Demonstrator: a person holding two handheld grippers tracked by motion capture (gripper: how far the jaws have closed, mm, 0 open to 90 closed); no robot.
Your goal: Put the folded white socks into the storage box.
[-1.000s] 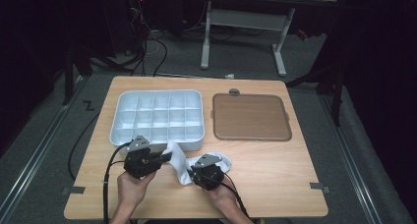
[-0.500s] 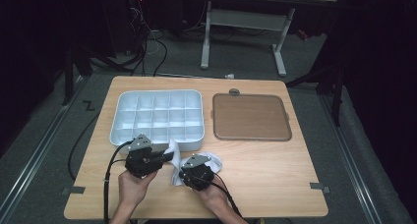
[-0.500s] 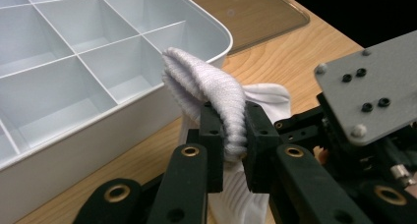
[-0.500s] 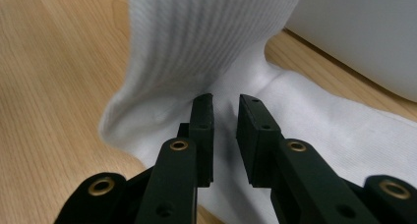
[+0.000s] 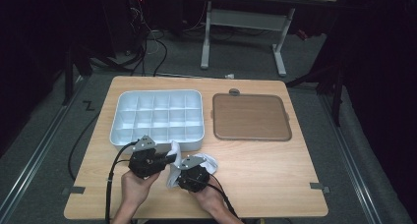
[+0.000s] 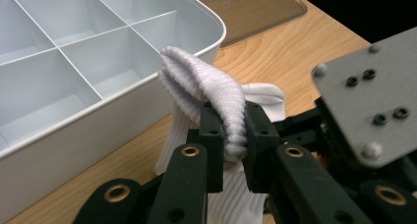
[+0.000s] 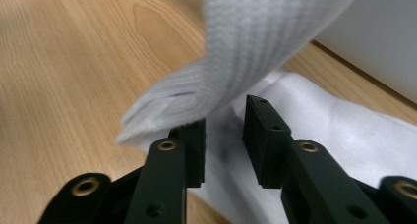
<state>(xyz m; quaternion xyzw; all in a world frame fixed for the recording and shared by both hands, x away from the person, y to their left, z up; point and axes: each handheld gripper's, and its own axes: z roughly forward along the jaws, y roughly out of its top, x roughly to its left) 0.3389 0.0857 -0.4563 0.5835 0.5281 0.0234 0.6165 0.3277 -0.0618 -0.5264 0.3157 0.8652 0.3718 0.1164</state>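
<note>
The sock (image 6: 216, 94) I hold is white with fine ribbed stripes along its cuff. My two grippers, the left one (image 6: 231, 130) and the right one (image 7: 223, 135), are black with brass-coloured rivets. The divided box (image 5: 157, 117) is pale grey-white. The flat tray (image 5: 251, 117) is brown. The table (image 5: 275, 160) is light wood with visible grain.

A wooden table (image 5: 275, 184) fills the middle of the high view. On it, left of centre, sits a white tray (image 5: 114, 130) of compartments, a brown lid (image 5: 251, 117) to its right, and a white sock (image 5: 209, 160) near the lower edge.
</note>
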